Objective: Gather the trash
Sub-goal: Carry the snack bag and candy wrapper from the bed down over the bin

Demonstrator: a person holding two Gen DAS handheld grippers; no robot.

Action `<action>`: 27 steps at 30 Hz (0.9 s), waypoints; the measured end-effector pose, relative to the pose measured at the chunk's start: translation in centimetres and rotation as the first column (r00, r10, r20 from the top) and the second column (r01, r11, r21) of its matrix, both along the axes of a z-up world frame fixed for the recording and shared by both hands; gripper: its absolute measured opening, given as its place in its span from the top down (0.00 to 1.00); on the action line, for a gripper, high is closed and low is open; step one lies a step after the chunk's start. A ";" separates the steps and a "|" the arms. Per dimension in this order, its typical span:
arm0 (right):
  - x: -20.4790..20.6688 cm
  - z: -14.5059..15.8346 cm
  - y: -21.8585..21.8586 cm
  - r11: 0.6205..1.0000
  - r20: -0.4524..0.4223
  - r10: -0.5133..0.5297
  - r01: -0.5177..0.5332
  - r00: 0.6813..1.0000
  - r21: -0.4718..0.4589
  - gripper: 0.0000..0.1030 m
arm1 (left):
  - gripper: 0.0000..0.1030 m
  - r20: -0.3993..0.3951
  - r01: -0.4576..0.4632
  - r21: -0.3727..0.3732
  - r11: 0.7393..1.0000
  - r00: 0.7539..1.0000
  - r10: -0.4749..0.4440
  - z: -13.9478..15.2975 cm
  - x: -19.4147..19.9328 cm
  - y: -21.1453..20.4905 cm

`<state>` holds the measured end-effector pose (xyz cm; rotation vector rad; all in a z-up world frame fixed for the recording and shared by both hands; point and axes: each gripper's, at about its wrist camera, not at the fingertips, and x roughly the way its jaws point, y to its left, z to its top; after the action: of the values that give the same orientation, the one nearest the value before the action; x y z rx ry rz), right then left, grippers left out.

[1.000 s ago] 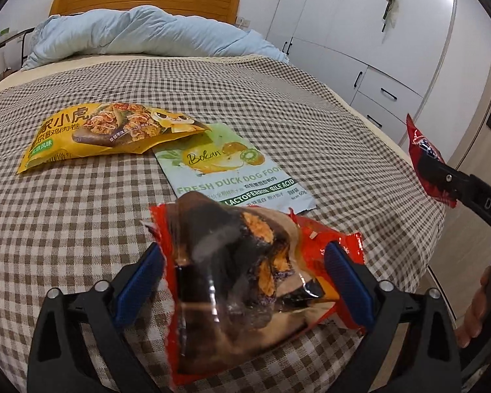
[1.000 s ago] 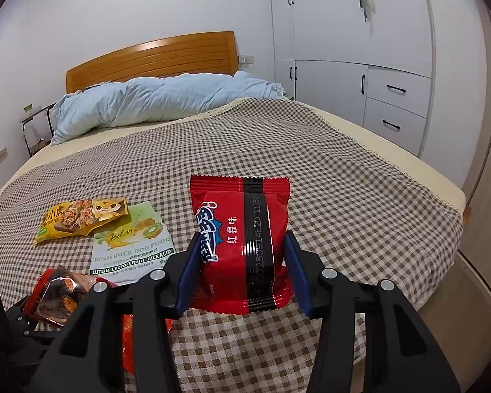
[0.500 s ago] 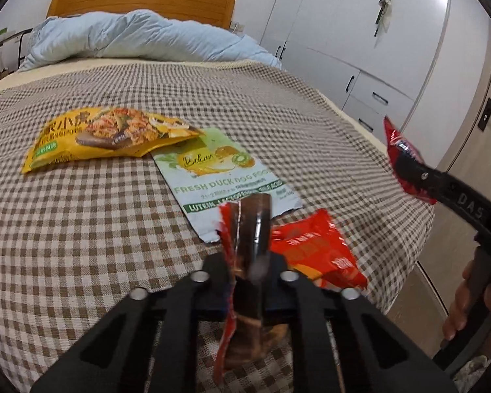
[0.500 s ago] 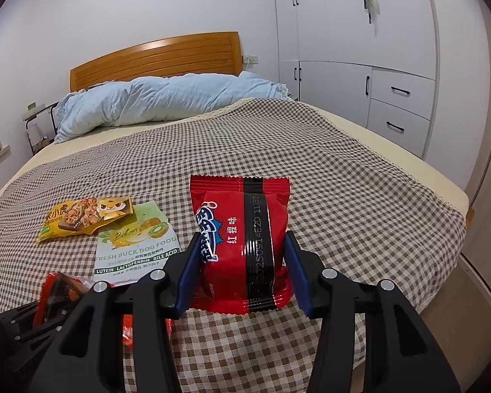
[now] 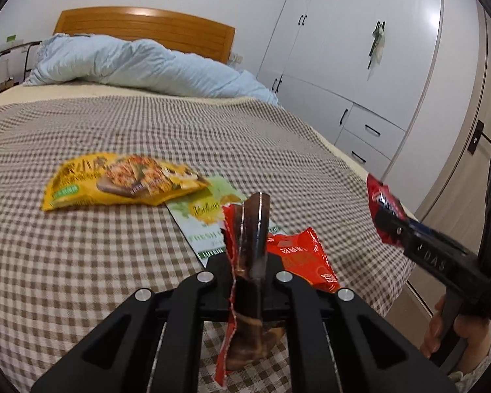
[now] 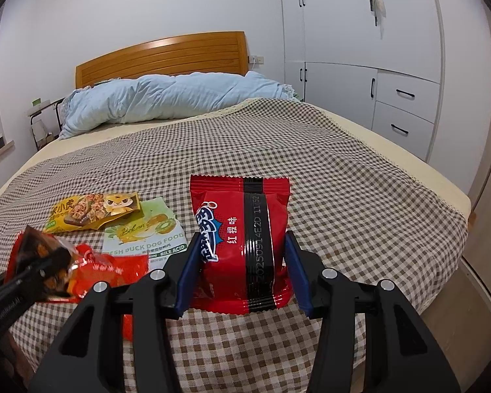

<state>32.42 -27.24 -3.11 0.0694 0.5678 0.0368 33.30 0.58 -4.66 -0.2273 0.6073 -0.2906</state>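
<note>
Left wrist view: my left gripper [image 5: 249, 262] pinches a clear-fronted red wrapper [image 5: 250, 229]; my right gripper [image 6: 242, 271] clamps a red snack pack [image 6: 242, 229] above the bed's [image 6: 360, 196] foot edge.

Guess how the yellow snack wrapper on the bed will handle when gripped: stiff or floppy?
Likely floppy: the yellow snack wrapper lies nearly flat and wrinkled on the checked blanket. Probably light, looking empty. Its glossy film may slip, so a pinch at an edge seems safest.
</note>
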 end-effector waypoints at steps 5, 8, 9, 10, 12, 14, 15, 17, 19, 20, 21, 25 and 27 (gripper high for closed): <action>-1.2 1.0 0.4 1.000 0.026 0.008 -0.007 1.000 -0.016 0.53 | 0.96 0.022 -0.015 -0.004 1.000 1.000 0.015 1.3 -0.9 0.2; -2.1 1.6 0.5 1.000 0.039 0.007 -0.006 0.999 -0.023 0.53 | 0.96 0.037 -0.019 -0.002 1.000 0.999 0.020 2.1 -1.9 0.3; -2.4 1.8 0.5 1.000 0.044 0.007 -0.007 0.999 -0.021 0.53 | 0.96 0.045 -0.020 0.002 1.000 0.999 0.020 2.5 -2.3 0.3; -2.7 1.9 0.5 1.000 0.047 0.008 -0.008 0.999 -0.019 0.53 | 0.96 0.049 -0.021 0.005 1.000 0.999 0.021 2.7 -2.6 0.3; -3.4 2.2 0.5 1.000 0.053 0.015 -0.014 0.998 -0.011 0.53 | 0.96 0.059 -0.023 0.008 1.000 0.998 0.022 3.3 -3.2 0.3; -4.3 2.4 0.6 1.000 0.057 0.024 -0.024 0.998 -0.004 0.53 | 0.96 0.065 -0.025 0.010 1.000 0.998 0.025 3.9 -3.9 0.5; -4.5 2.4 0.7 1.000 0.058 0.028 -0.028 0.998 -0.006 0.53 | 0.96 0.068 -0.026 0.008 1.000 0.997 0.025 4.2 -4.3 0.6; -5.4 2.6 0.8 0.999 0.067 0.043 -0.043 0.997 -0.007 0.53 | 0.96 0.073 -0.024 0.004 1.000 0.997 0.024 4.8 -5.0 0.7; -6.3 2.9 1.0 0.999 0.075 0.053 -0.053 0.996 -0.010 0.53 | 0.96 0.081 -0.026 0.012 1.000 0.996 0.025 5.4 -5.9 0.8; -6.7 3.0 1.1 0.998 0.079 0.057 -0.057 0.995 -0.009 0.53 | 0.96 0.085 -0.027 0.014 1.000 0.996 0.026 5.6 -6.3 0.9; -7.0 3.2 1.0 0.998 0.082 0.060 -0.060 0.995 -0.007 0.53 | 0.96 0.090 -0.030 0.019 0.999 0.996 0.028 6.0 -6.9 0.9; -8.4 3.8 1.3 0.997 0.093 0.074 -0.074 0.993 -0.003 0.53 | 0.96 0.111 -0.038 0.033 0.999 0.993 0.034 7.4 -8.9 1.3; -9.2 4.1 1.3 0.997 0.100 0.081 -0.081 0.992 -0.002 0.53 | 0.96 0.118 -0.044 0.036 0.998 0.992 0.039 8.0 -9.9 1.5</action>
<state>23.21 -25.90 0.98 0.0460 0.4707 0.1192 23.39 2.08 3.39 -0.1843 0.4905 -0.2504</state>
